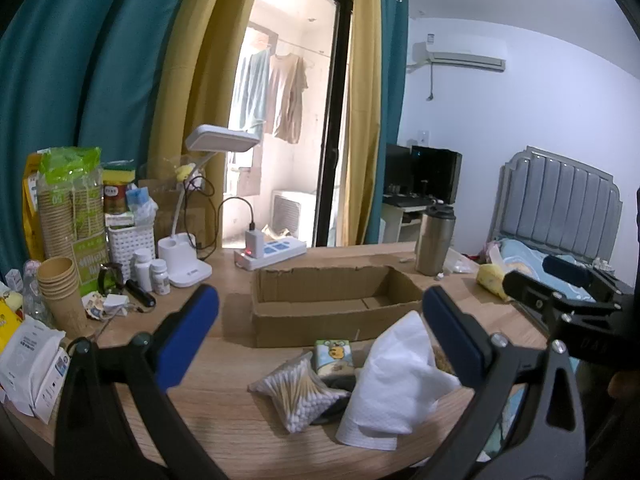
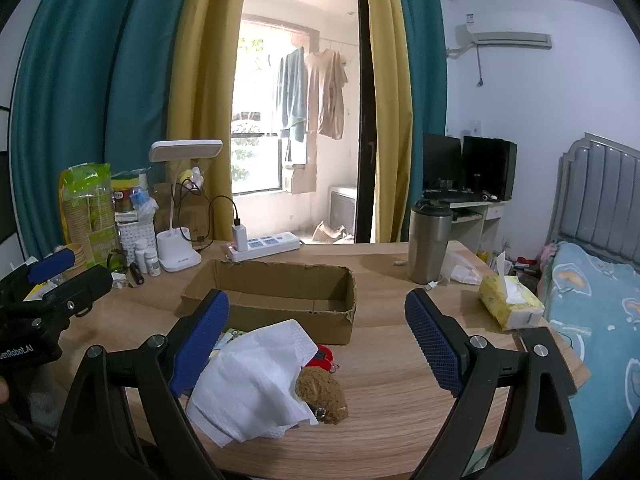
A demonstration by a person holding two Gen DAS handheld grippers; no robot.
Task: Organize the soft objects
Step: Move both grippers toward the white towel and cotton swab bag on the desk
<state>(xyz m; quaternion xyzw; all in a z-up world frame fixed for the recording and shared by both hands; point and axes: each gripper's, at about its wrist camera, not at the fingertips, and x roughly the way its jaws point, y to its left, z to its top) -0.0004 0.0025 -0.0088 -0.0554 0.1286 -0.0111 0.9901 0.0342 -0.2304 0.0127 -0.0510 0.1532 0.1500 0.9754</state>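
A crumpled white cloth (image 1: 396, 376) lies on the wooden table in front of an open, empty cardboard box (image 1: 332, 300). Beside it lie a bag of cotton swabs (image 1: 296, 388) and a small green tissue pack (image 1: 333, 354). In the right wrist view the cloth (image 2: 256, 376) partly covers a brown plush toy (image 2: 322, 394) and a red item (image 2: 322, 354); the box (image 2: 276, 300) stands behind. My left gripper (image 1: 320, 340) is open and empty above the pile. My right gripper (image 2: 318, 344) is open and empty above the cloth and plush.
A steel tumbler (image 2: 428, 240), power strip (image 2: 264, 246), desk lamp (image 2: 178, 256) and yellow tissue pack (image 2: 510, 300) stand around the box. Paper cups (image 1: 60, 292), bottles and a white basket (image 1: 130, 242) crowd the left side. A bed (image 2: 596, 320) is right of the table.
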